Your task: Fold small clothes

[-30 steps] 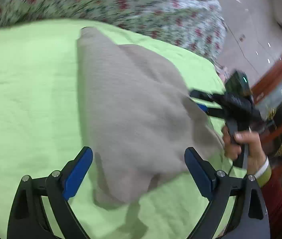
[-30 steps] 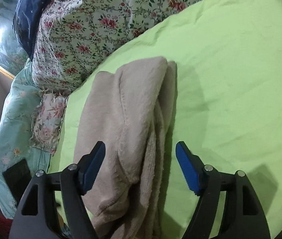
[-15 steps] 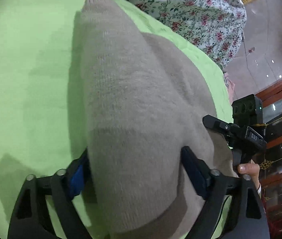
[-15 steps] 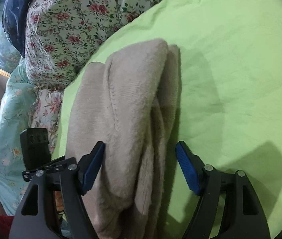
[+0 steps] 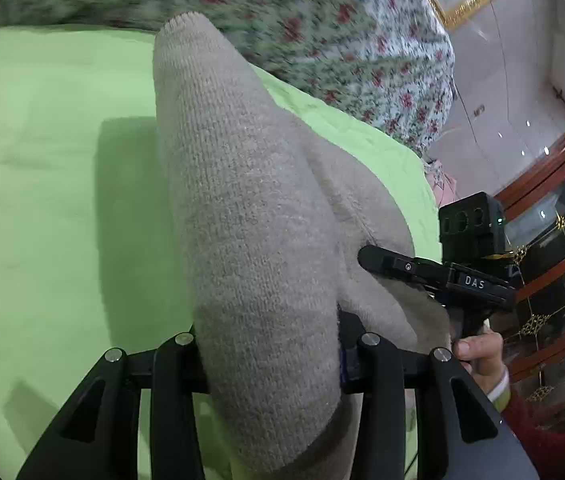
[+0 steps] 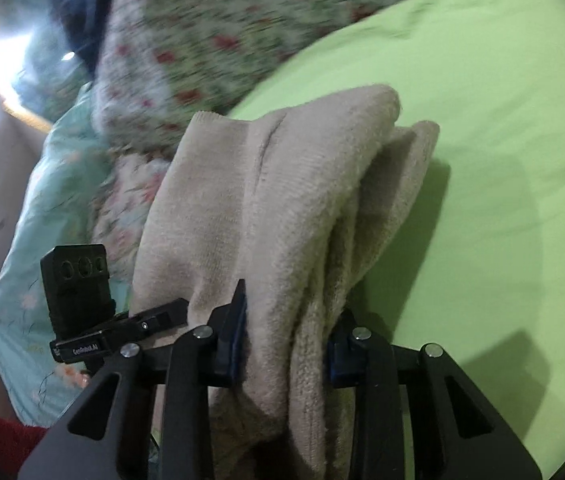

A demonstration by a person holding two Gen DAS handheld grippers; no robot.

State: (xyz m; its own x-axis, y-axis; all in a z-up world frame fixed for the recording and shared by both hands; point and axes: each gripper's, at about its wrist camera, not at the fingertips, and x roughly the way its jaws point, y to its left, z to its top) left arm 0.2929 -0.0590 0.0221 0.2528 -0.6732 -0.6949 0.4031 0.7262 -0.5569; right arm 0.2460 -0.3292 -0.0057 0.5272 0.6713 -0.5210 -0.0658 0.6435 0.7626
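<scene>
Left wrist view: left gripper [image 5: 268, 354] clamps the beige knit garment [image 5: 242, 208]; right gripper [image 6: 286, 340] pinches it too; seemingly partly folded over the green sheet [image 6: 502, 120], final laying-down remains.

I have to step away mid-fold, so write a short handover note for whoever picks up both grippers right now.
Left gripper: shut on the beige knit garment.
Right gripper: shut on the same garment, gripping several bunched layers.
The garment is doubled over lengthwise, its far end toward the floral bedding, above the green sheet.
Done: both near-edge grips taken.
Left: likely carry the gripped edge over to the far end, lay it flat, release.
</scene>
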